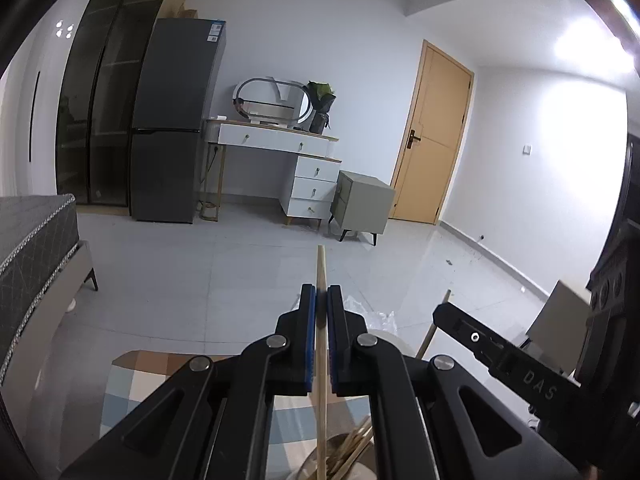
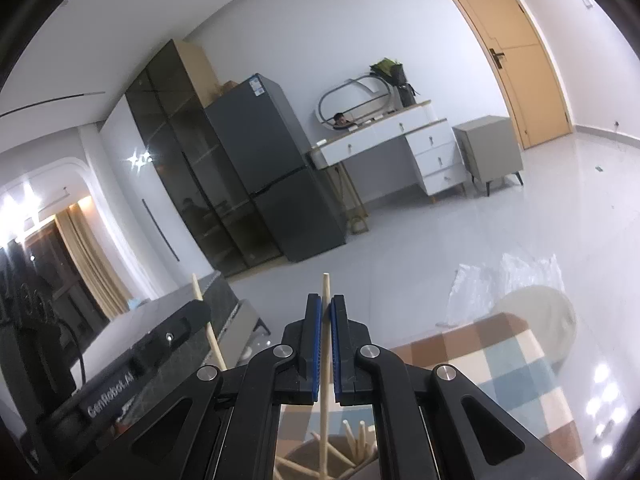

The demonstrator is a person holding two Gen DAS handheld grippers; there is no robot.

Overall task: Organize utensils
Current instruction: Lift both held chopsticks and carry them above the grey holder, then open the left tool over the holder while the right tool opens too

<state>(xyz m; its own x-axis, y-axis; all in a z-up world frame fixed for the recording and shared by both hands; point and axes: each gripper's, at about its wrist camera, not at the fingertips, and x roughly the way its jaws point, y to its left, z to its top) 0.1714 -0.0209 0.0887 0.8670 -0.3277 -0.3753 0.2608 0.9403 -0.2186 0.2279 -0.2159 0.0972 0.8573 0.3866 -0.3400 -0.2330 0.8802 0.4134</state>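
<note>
At the bottom centre of the left wrist view, the left tool (image 1: pixel 321 296) is clamped on a single pale wooden chopstick (image 1: pixel 321 268), blue pads pressed to its sides; the stick runs upright through the jaws and its blunt tip rises just past the fingertips. Below the jaws, a round light-coloured holder (image 1: pixel 320 468) shows more chopsticks leaning loosely inside it. It stands on a bench covered by a checked cloth (image 1: pixel 132 376) of brown, cream and pale blue squares.

The right wrist view gives the same picture: the right tool (image 2: pixel 326 304) is closed on its own chopstick (image 2: pixel 326 284), thin, round and cream-coloured, with the holder (image 2: pixel 296 466) and its splayed sticks directly under the jaws. Each tool appears in the other's frame, close beside it, at lower right in the left view (image 1: pixel 444 312) and at lower left in the right view (image 2: pixel 200 308).

Past the bench edge lie crumpled clear plastic (image 2: pixel 504 280) and a round pale stool (image 2: pixel 540 320). Beyond is open glossy tiled floor (image 1: pixel 240 260). A quilted grey bed (image 1: pixel 32 232) fills the left edge. Along the far wall stand a dark fridge (image 1: pixel 172 120), a white dressing table (image 1: pixel 280 144) with an oval mirror, a grey cabinet (image 1: pixel 360 204) and a tan door (image 1: pixel 432 132).
</note>
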